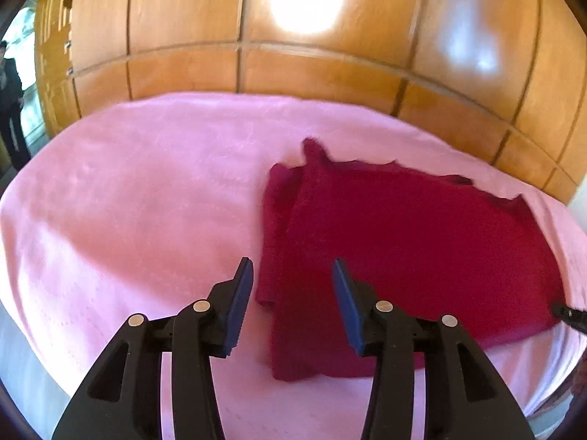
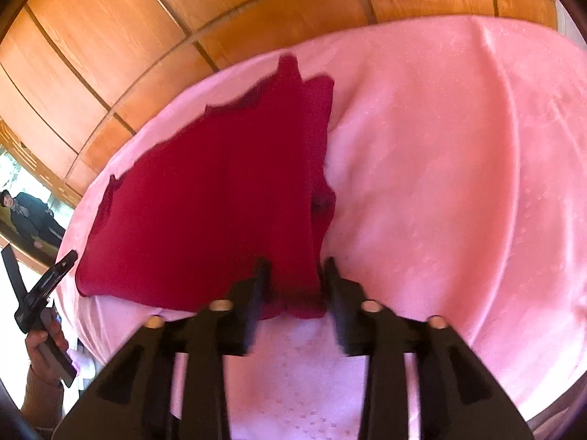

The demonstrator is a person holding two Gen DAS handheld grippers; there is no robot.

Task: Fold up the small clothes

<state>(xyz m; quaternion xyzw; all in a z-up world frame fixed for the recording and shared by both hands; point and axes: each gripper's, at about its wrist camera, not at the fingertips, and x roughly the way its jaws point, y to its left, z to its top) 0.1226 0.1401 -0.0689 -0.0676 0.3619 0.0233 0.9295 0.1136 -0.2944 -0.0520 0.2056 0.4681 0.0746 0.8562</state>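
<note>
Garment: dark red garment [image 1: 403, 249] lies flat, partly folded, on your pink sheet [image 1: 128, 201] | Left gripper [image 1: 293, 275]: released, jaws apart over the garment's left edge, nothing pinched | Right gripper [image 2: 293, 275]: released, jaws straddling the near corner, pads not pressing.
</note>
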